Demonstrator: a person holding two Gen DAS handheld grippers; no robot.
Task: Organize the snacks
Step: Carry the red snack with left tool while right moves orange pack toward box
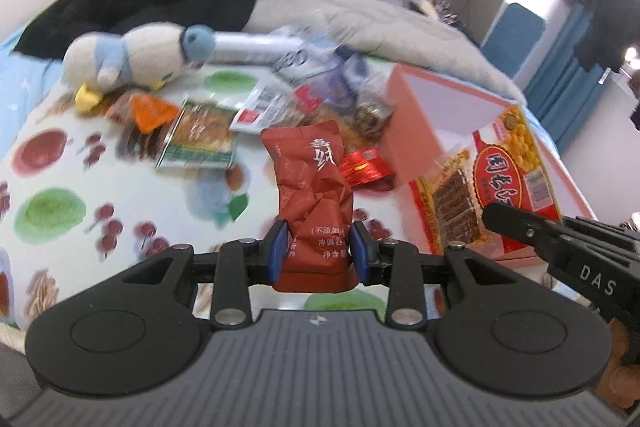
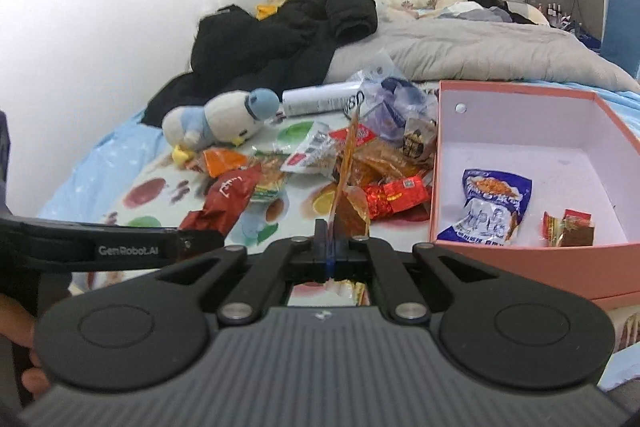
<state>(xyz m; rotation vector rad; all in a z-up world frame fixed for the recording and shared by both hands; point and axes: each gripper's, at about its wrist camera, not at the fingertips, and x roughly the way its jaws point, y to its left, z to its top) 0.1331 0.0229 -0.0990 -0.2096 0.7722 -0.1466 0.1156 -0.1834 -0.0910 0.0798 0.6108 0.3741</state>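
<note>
Left tongs [image 1: 319, 251] pinch a crinkly red pouch [image 1: 314, 195] low down; right tongs [image 2: 332, 247] squeeze a thin orange wrapper [image 2: 347, 183] edge. Both light, slippery.

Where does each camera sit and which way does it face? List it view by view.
Left wrist: sits behind the left tongs, facing down the bed; they grip a red packet, right tongs at the edge.
Right wrist: behind the right tongs, pinching an orange wrapper; a hand shows.
Shared: pink box, plush penguin.
</note>
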